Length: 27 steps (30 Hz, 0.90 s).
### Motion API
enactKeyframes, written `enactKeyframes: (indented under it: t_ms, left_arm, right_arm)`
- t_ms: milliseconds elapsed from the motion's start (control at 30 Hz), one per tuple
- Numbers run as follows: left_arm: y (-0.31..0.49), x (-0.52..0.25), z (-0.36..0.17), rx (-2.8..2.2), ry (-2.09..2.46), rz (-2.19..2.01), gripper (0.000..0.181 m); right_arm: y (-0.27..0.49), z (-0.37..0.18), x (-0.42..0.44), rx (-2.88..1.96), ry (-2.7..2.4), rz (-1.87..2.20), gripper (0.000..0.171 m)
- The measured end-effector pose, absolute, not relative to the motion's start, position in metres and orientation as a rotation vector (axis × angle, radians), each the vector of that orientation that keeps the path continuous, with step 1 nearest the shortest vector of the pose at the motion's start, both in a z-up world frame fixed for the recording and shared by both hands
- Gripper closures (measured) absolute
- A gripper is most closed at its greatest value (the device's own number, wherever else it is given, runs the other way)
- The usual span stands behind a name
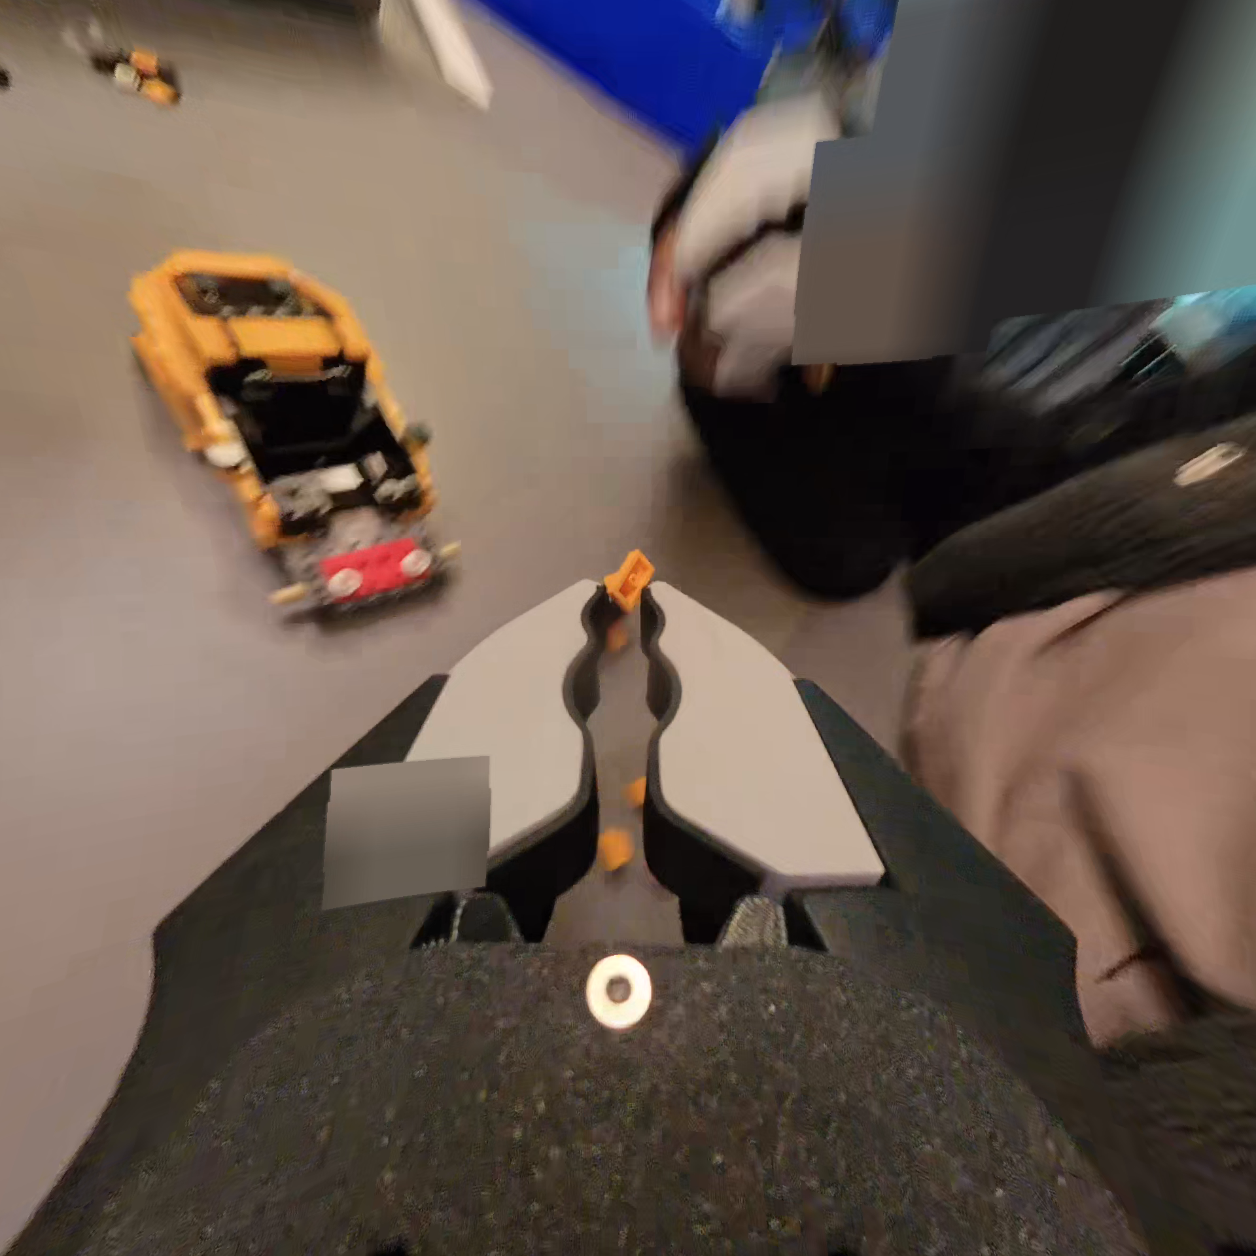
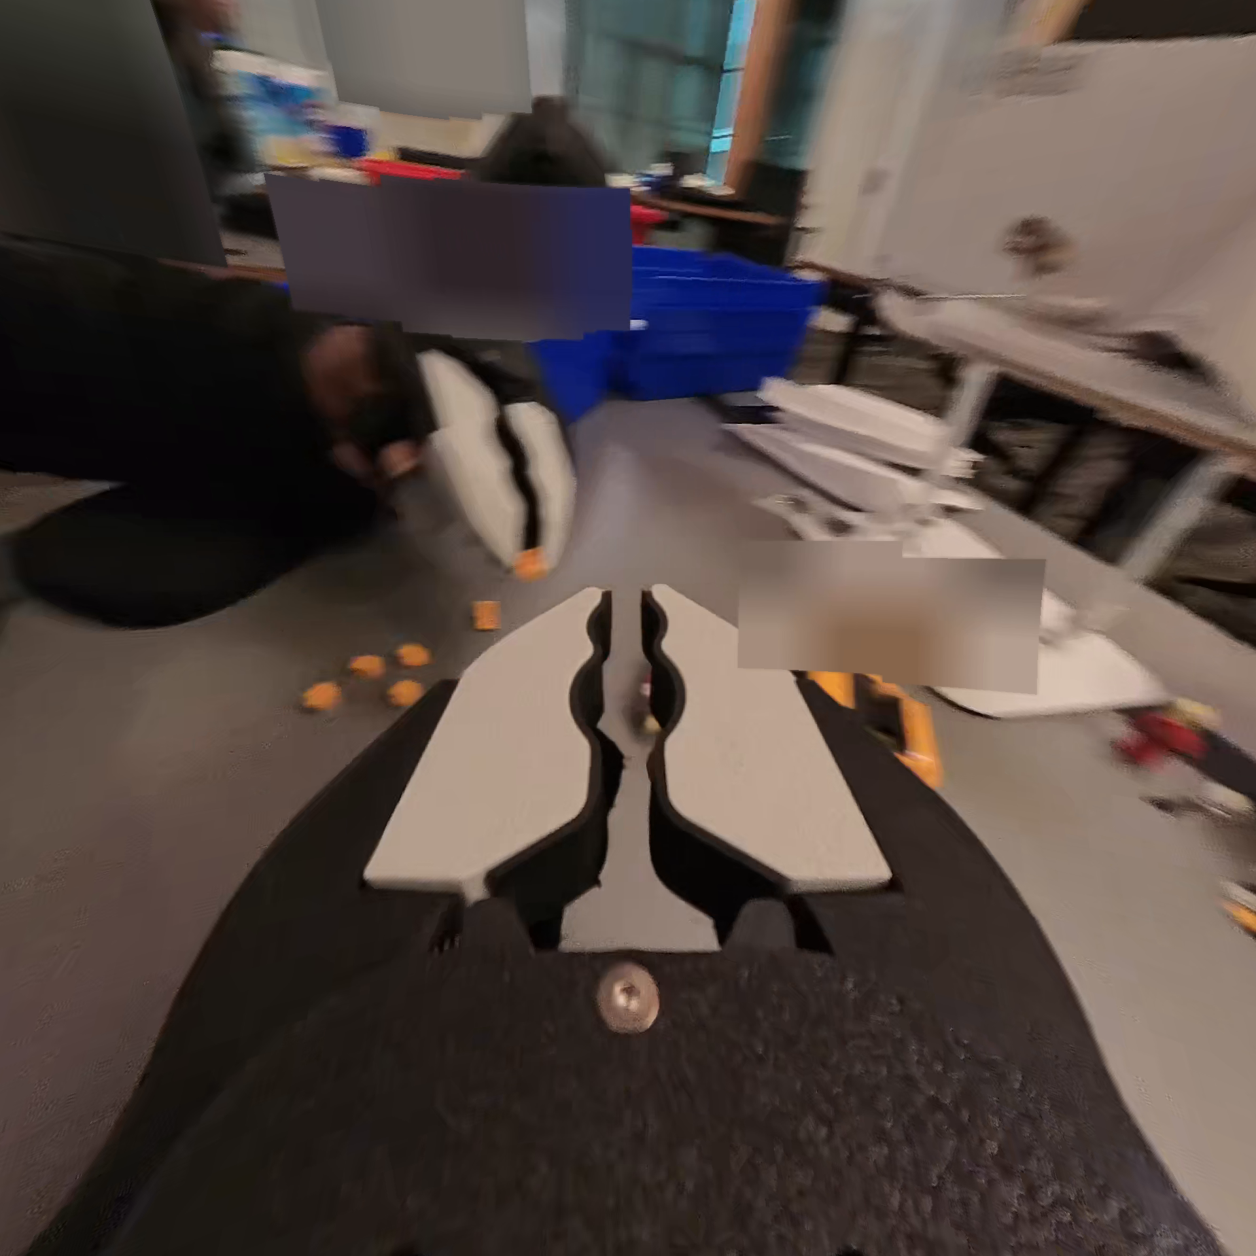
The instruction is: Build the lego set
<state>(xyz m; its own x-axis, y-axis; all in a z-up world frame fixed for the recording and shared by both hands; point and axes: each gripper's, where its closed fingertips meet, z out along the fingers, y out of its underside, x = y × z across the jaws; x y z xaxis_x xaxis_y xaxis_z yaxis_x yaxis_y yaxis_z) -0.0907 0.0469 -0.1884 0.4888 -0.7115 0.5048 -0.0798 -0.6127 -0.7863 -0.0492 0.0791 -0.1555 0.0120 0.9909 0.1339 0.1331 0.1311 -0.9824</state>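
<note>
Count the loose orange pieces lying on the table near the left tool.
5: four clustered, one nearer the left tool. Others may be hidden.

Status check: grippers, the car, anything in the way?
Left gripper shut on orange brick. Right gripper empty, narrow gap. Car unfinished, untouched. Loose bricks on table.

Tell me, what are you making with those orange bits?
A person is building a toy car with two hand-held tools. The left gripper pinches a small orange brick at its tips. The right gripper holds nothing. The half-built orange car sits on the grey table, with loose orange pieces nearby.
</note>
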Motion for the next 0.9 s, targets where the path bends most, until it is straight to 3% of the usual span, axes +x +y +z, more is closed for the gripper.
enactKeyframes:
  t_ms: [167, 400, 733, 900]
  left_arm:
    - [0.041, -0.071, -0.131, -1.653, 0.398, -1.657, 0.173]
    - [0.030, -0.052, -0.121, -1.532, 0.397, -1.878, 0.173]
    - [0.025, -0.049, -0.128, -1.573, 0.459, -1.846, 0.173]
    - [0.041, -0.075, -0.151, -1.731, 0.535, -1.419, 0.173]
  right_arm:
    - [0.041, -0.149, -0.066, -1.176, -1.352, 1.237, 0.158]
    - [0.029, -0.124, -0.060, -1.063, -1.304, 1.315, 0.154]
    - [0.028, -0.130, -0.056, -1.075, -1.474, 1.140, 0.164]
    - [0.074, -0.200, -0.024, -1.405, -2.084, 0.563, 0.164]
